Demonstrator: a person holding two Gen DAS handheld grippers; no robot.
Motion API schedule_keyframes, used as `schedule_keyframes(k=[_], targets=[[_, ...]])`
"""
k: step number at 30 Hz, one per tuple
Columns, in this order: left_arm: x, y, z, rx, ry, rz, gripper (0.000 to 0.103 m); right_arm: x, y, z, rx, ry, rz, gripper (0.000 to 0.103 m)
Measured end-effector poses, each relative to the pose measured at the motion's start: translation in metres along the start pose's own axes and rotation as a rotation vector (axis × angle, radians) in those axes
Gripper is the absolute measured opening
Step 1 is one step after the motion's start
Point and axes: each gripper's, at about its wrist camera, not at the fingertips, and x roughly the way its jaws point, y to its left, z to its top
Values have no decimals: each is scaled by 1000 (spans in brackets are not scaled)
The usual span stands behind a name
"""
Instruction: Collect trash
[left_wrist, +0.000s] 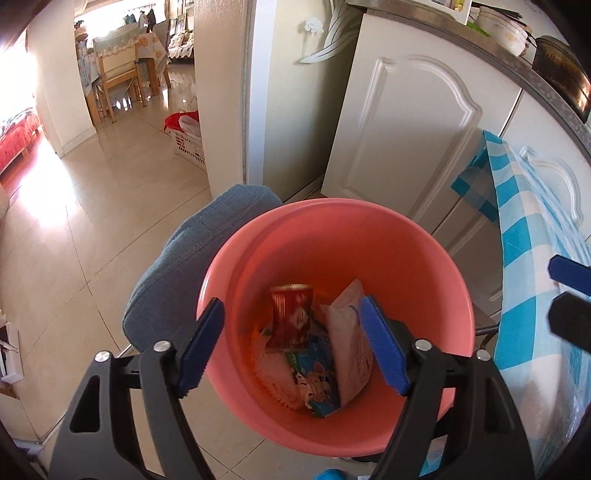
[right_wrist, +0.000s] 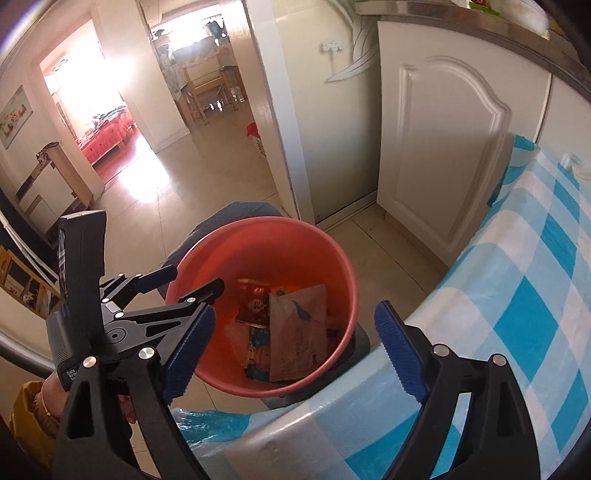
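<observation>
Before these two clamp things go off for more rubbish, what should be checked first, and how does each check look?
1. Left hand-held gripper is empty: ok, blue pads apart, nothing between them.
2. Right hand-held gripper is empty: ok, jaws wide, nothing held.
3. Wrappers landed inside the round pink plastic bucket: ok, the red packet and pale paper pouch lie at its bottom.
4. Bucket stands upright: ok, its opening faces up.
5. Nothing hangs over the bucket's rim: ok in both views.
6. More trash left on the blue-and-white checked tablecloth: cannot tell, only part of it shows.
</observation>
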Motion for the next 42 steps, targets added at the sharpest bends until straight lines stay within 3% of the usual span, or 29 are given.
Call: schedule_keyframes(k=[10,17,24,31,42], targets=[[-29,-33,15,72,-60,8,88,-76,-61,-26,198,-129,-101,88],[-70,-100,30,198,-145,-34,91,-147,-105,-52,345,-229,-258,88],[-129,-176,35,318,-283,-104,97,-227,-128,-82,424,-360,-433,89],[-191,-235,23,380,-408,-159,99,-300,-115,-98,402,-509,-565,92],[-263,-267,2,387,-507,-232,99,-389,-84,-128,386,-703,-668,93]])
